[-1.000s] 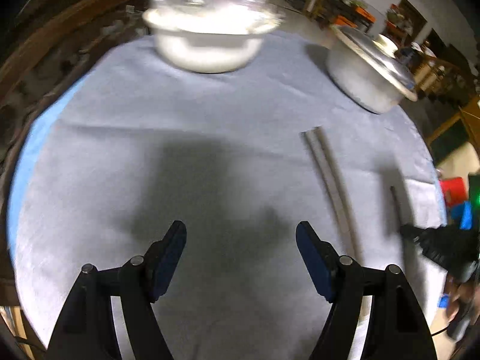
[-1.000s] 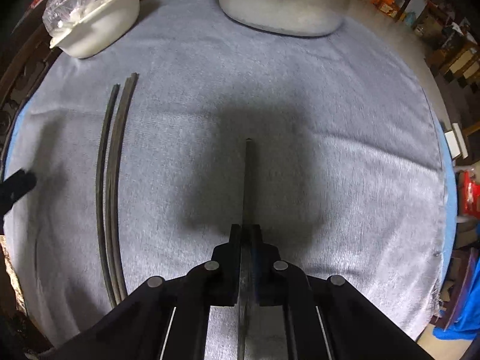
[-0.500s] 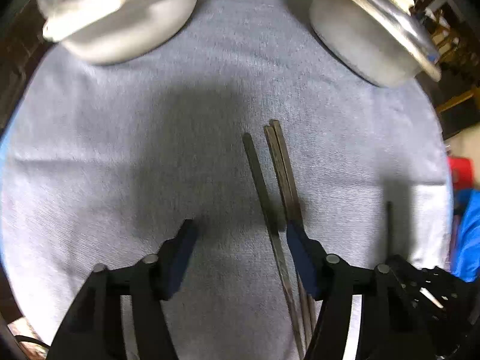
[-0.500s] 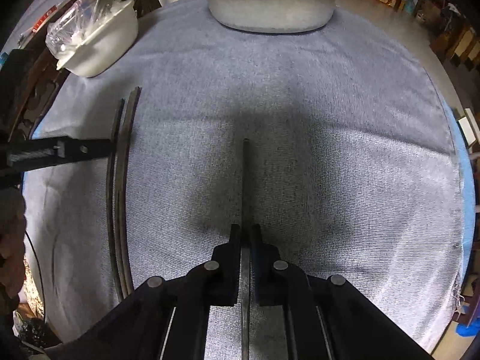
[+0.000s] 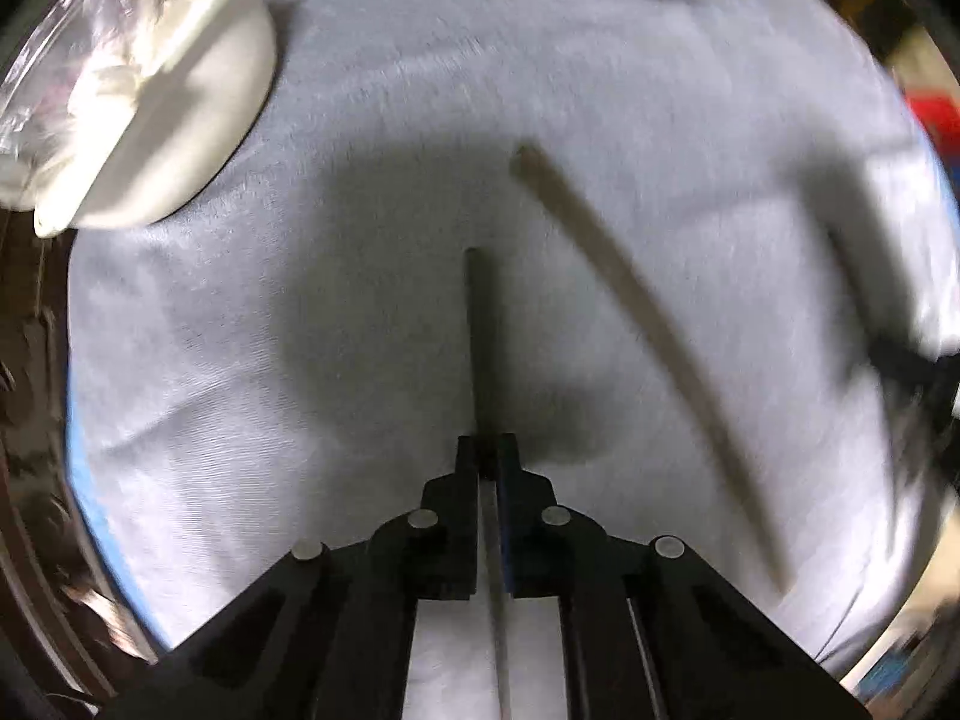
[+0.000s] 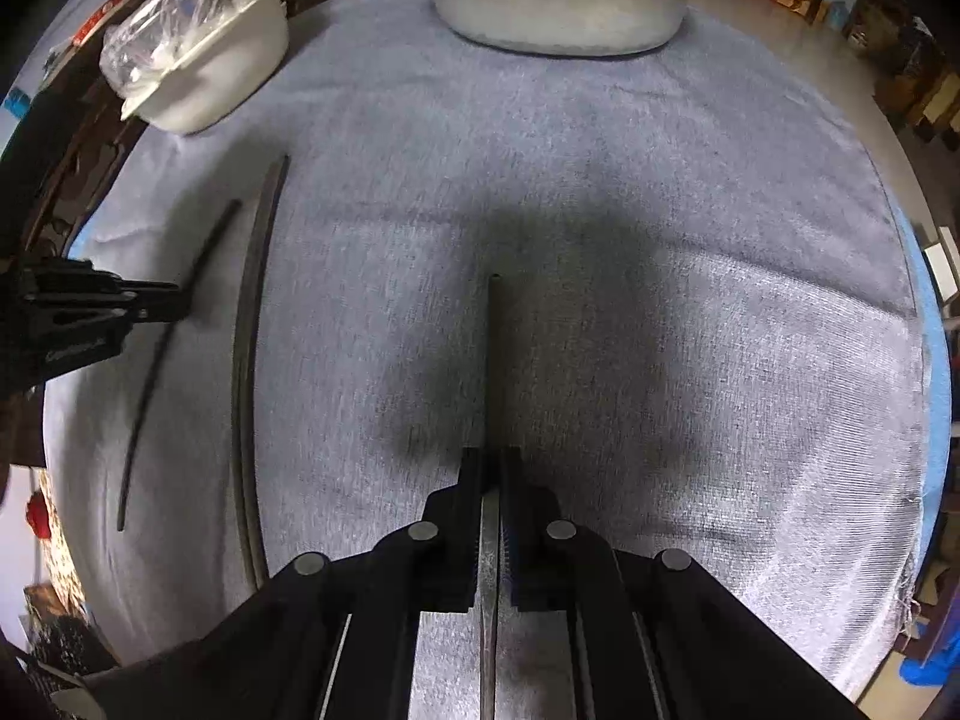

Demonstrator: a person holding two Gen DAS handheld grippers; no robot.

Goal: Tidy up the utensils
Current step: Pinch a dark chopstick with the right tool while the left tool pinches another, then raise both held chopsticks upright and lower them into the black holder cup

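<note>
My left gripper (image 5: 487, 441) points straight down. Its jaws are closing tight on one dark chopstick (image 5: 480, 348), and the pads press on it. The chopstick lies on the grey cloth (image 5: 360, 300). To its right lies a blurred pair of chopsticks (image 5: 630, 312). In the right wrist view, the left gripper (image 6: 171, 300) clamps that thin chopstick (image 6: 150, 372) left of the pair (image 6: 249, 330). My right gripper (image 6: 492, 453) is shut on another dark chopstick (image 6: 493, 360) over the middle of the cloth. It also shows as a blurred right gripper (image 5: 894, 360) at the edge.
A white bowl (image 6: 204, 60) with a plastic bag in it stands at the far left. A metal pot (image 6: 558, 0) with a lid stands at the far middle. The round table's edge (image 6: 924, 312) curves past the cloth on the right, with room clutter beyond.
My left gripper moved over to the chopsticks, rolled, and went from wide open to shut on one, now set apart from the pair. The right gripper kept its grip and shifted slightly.
</note>
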